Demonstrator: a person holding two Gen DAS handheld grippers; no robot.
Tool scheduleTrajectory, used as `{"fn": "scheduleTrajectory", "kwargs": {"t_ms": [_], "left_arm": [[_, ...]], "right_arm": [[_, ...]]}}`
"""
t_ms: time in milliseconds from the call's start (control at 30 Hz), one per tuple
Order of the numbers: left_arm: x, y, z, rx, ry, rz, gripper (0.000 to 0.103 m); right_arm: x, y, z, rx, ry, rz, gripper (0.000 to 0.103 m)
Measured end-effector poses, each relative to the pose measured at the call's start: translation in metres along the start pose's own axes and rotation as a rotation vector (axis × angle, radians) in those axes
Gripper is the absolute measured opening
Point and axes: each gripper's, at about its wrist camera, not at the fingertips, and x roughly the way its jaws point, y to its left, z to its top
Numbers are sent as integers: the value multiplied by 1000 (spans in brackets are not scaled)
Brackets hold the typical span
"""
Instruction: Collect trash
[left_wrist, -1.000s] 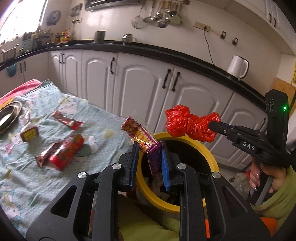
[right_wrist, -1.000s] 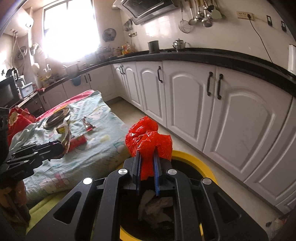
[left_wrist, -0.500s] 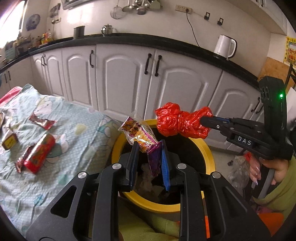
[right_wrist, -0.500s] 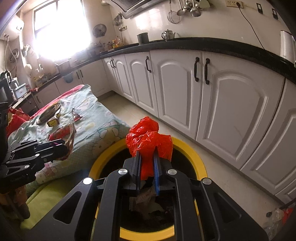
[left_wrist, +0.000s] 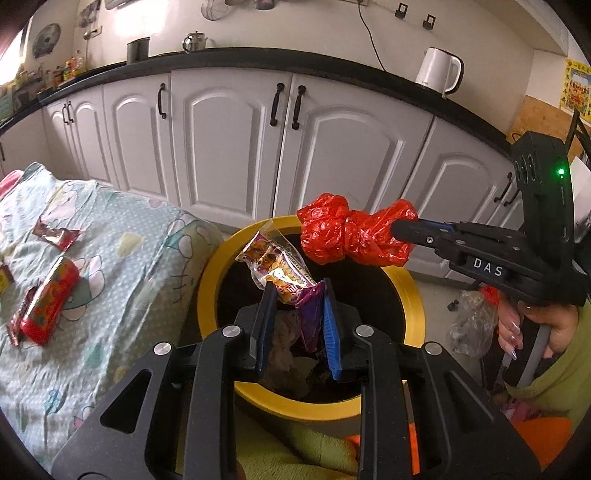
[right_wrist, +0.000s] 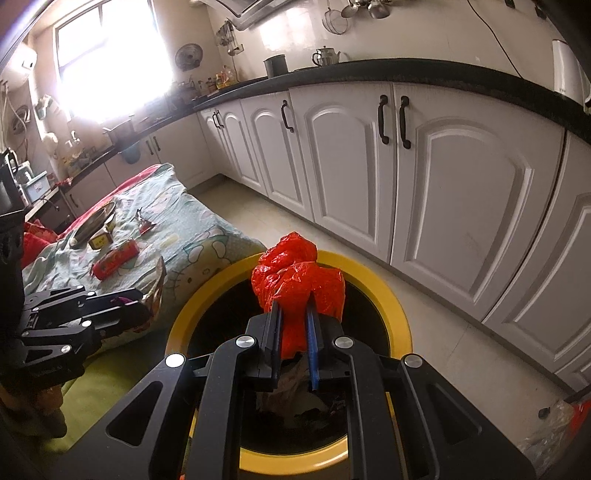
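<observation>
A bed (left_wrist: 122, 280) covered in a pale green patterned sheet is carrying scattered trash: a red tube-shaped packet (left_wrist: 50, 301) is lying near its front edge, a small red wrapper (left_wrist: 55, 234) farther back, and a metal plate (right_wrist: 92, 223) and a small yellow-labelled box (right_wrist: 99, 240) toward its far end.

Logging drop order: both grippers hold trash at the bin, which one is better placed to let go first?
Right, probably. The right gripper holds the red bag over the middle of the bin. The left gripper's snack wrapper also hangs over the opening, but nearer the rim.
</observation>
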Motion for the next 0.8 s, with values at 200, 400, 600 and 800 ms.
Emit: {"fn": "scheduleTrajectory", "kwargs": {"t_ms": [200,400,600,800], "left_arm": [[7,-2,-2,-6,24,0,21],[8,-1,-3,-15,25,11,46],[-1,14,-2,-78,2,33,73],[-21,31,-1,-145,-47,75,92]], "right_arm": [[2,-7,-3,24,3,7,12],[2,-13,-3,52,3,12,28],[-4,-16,0,74,-24,-2,51],[-7,-12,3,71,-41,-19,59]]}}
